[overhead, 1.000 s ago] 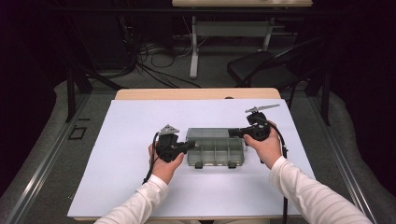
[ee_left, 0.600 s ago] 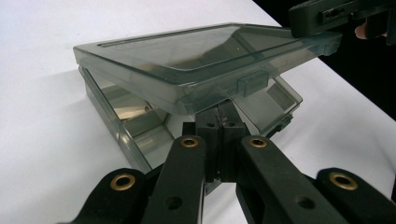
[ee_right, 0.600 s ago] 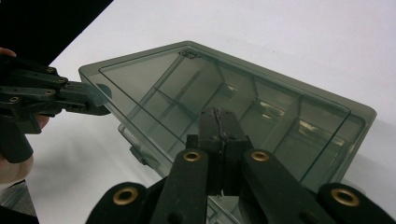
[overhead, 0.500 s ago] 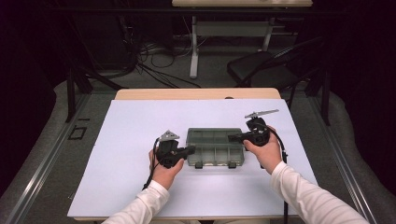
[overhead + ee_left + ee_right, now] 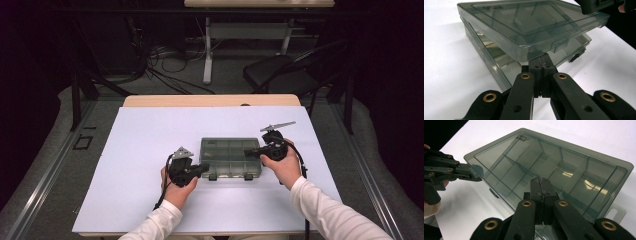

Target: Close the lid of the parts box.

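A smoky clear compartment box lies in the middle of the white table cover. In the left gripper view its lid stands slightly lifted off the base, with a gap along the front edge near a latch tab. My left gripper is shut, its tip pushed in under that lid edge at the box's near left corner. My right gripper is shut too, and its tip rests on top of the lid at the right side. The compartments look empty.
The white cover spreads wide around the box, over a wooden table whose edge shows at the back. Beyond it stand a dark chair, a table leg and floor cables.
My left gripper has sunk and slid toward the box's near left corner. The right gripper has barely shifted on the lid.
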Demonstrator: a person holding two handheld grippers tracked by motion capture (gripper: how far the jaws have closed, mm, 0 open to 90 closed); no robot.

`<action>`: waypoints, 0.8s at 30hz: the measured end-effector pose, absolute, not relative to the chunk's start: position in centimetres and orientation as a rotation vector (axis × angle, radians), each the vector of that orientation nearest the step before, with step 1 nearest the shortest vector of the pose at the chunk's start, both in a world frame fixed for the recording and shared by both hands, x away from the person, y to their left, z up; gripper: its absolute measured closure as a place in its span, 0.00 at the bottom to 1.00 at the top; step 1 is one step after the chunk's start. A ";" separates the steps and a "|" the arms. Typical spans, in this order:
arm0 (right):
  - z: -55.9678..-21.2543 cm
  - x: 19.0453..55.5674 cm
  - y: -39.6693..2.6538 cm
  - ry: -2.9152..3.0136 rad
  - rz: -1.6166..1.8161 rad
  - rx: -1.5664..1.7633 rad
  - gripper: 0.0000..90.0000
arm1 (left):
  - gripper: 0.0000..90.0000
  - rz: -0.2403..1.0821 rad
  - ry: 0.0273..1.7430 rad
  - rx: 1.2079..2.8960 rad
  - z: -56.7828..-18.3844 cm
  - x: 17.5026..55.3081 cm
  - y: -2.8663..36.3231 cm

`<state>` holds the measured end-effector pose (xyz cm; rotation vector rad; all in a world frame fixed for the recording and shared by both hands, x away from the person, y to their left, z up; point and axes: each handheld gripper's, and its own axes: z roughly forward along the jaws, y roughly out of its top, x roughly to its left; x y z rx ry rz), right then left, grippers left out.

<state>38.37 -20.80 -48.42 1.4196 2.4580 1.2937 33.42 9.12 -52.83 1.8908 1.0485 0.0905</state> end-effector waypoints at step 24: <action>-49.6 38.1 -20.5 2.492 1.260 1.432 1.00 | 1.00 0.094 1.018 1.935 -52.7 31.6 10.2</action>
